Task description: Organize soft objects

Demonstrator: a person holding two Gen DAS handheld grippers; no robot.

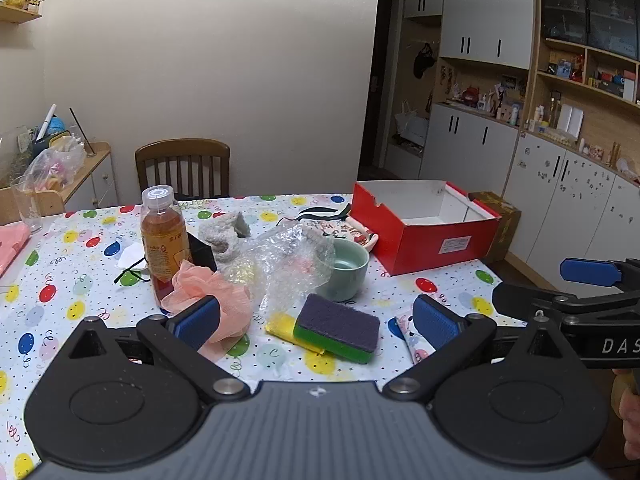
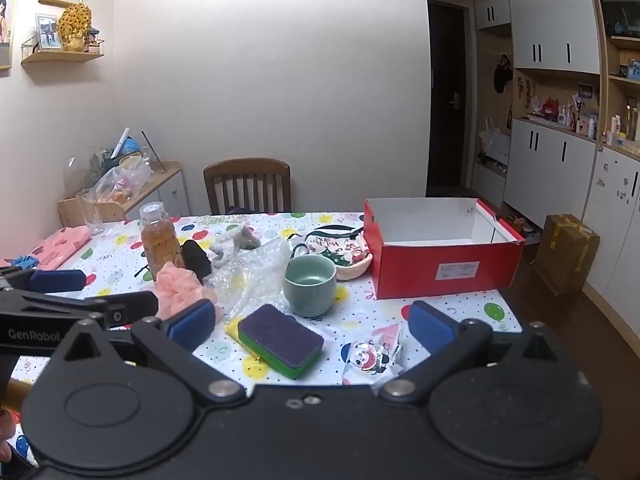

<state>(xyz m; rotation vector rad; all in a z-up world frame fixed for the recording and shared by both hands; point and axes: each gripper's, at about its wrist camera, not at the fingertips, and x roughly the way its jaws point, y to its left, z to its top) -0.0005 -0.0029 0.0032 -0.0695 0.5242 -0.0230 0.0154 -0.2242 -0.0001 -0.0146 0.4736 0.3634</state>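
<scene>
- On the balloon-print tablecloth (image 1: 60, 280), right up front, sits a sponge (image 1: 338, 327) with a purple scrub top and green body, lying partly on a yellow cloth (image 1: 280, 326).
- Just left of it is a peach mesh bath pouf (image 1: 208, 292), leaning against an amber drink bottle (image 1: 163, 242).
- Behind the sponge there's a crumpled sheet of bubble wrap (image 1: 288, 260), touching a pale green cup (image 1: 346, 274).
- Further back, a grey fuzzy sock-looking thing (image 1: 224, 234) lies beside a small black box (image 2: 196, 258).
- A Christmas-print fabric piece (image 2: 340, 250) sits behind the cup, next to a red shoebox (image 2: 444, 268) with a white inside, lid off, standing by the right edge of the table.
- A little panda-print packet (image 2: 370, 358) lies near the front, to the right of the sponge.
- Left gripper (image 1: 316, 322): jaws spread wide, nothing between the blue pads, hanging over the sponge area and tilted down toward the table.
- Right gripper (image 2: 312, 326): same deal, wide open and holding nothing, hanging over the front of the table between sponge and packet.
- A pink folded cloth (image 2: 66, 246) and a drinking glass (image 2: 90, 212) sit at the far left, with a wooden chair (image 2: 247, 186) behind the table.
</scene>
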